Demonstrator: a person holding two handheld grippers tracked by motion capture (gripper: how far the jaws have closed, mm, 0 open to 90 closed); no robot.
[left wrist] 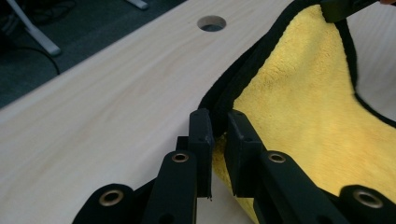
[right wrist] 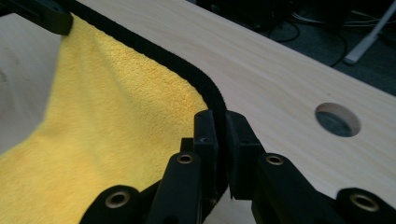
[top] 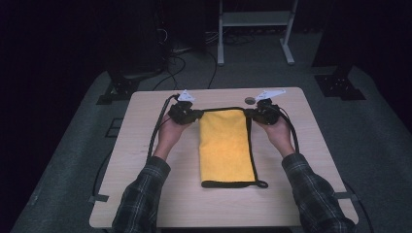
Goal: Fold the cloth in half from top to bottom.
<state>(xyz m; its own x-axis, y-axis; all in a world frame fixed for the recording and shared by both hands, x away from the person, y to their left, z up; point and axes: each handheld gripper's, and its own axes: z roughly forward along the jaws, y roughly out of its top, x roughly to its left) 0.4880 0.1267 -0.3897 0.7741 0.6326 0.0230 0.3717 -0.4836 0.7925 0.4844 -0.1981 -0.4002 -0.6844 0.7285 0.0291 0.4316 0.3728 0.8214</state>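
Both claws are clamped on the far corners of the yellow towel (top: 226, 145) — the left gripper (top: 190, 115) on its black hem, the right gripper (top: 257, 114) on the opposite corner. Between them the far edge stretches taut, and the rest trails back toward us, flat on the table (top: 145, 145). The cable hole (top: 249, 101) sits just past the right claw. For a clean fold, we'd lift both corners evenly and keep that edge tight — any slack and it'll bunch up.
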